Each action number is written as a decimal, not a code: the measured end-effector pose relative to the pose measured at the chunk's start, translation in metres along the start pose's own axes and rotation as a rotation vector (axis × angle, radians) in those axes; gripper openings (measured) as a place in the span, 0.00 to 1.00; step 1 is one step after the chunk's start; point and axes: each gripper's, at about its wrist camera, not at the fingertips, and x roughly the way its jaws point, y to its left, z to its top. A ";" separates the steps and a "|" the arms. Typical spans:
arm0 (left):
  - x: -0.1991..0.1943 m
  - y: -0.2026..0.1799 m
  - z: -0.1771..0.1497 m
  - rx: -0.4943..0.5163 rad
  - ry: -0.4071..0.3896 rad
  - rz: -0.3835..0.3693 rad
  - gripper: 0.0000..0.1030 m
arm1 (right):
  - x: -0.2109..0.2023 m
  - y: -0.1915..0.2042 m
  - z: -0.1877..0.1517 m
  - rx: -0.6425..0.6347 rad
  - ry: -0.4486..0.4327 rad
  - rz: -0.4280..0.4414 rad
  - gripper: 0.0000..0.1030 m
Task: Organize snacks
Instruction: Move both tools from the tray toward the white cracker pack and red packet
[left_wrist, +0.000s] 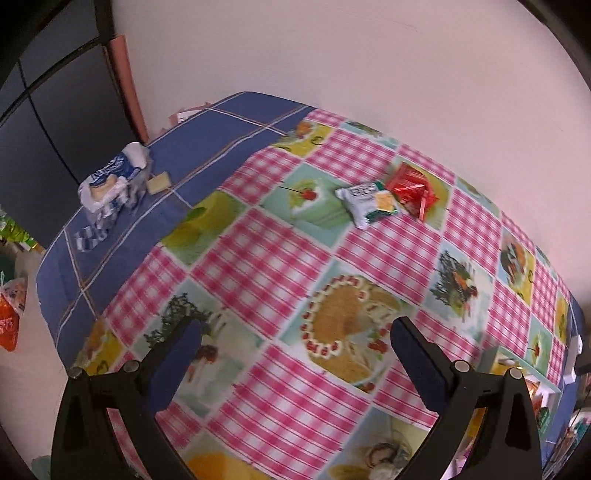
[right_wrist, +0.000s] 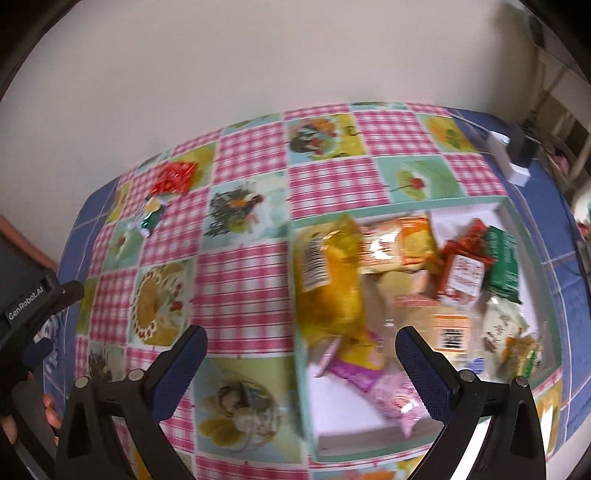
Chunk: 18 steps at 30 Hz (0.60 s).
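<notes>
Our left gripper (left_wrist: 295, 343) and right gripper (right_wrist: 301, 350) both hang spread and empty. Two packets remain out — a white one (left_wrist: 366, 202) touching a red one (left_wrist: 413, 190), well apart from the box (right_wrist: 399, 208). They look light, crinkly and slippery, so we'd pinch a sealed edge.

Two loose snack packets (left_wrist: 388, 199) on tablecloth — one box (right_wrist: 406, 218) — two tools.

Table (left_wrist: 258, 258) – snack packets (left_wrist: 369, 201), box (right_wrist: 406, 210)
</notes>
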 end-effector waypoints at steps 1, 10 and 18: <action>0.000 0.004 0.001 -0.004 -0.002 0.006 0.99 | 0.001 0.003 0.000 -0.002 0.001 0.002 1.00; 0.006 0.032 0.009 -0.056 0.001 0.010 0.99 | 0.017 0.035 0.003 -0.054 -0.015 0.047 1.00; 0.020 0.036 0.011 -0.063 0.030 -0.007 0.99 | 0.045 0.054 0.002 -0.104 0.003 0.062 1.00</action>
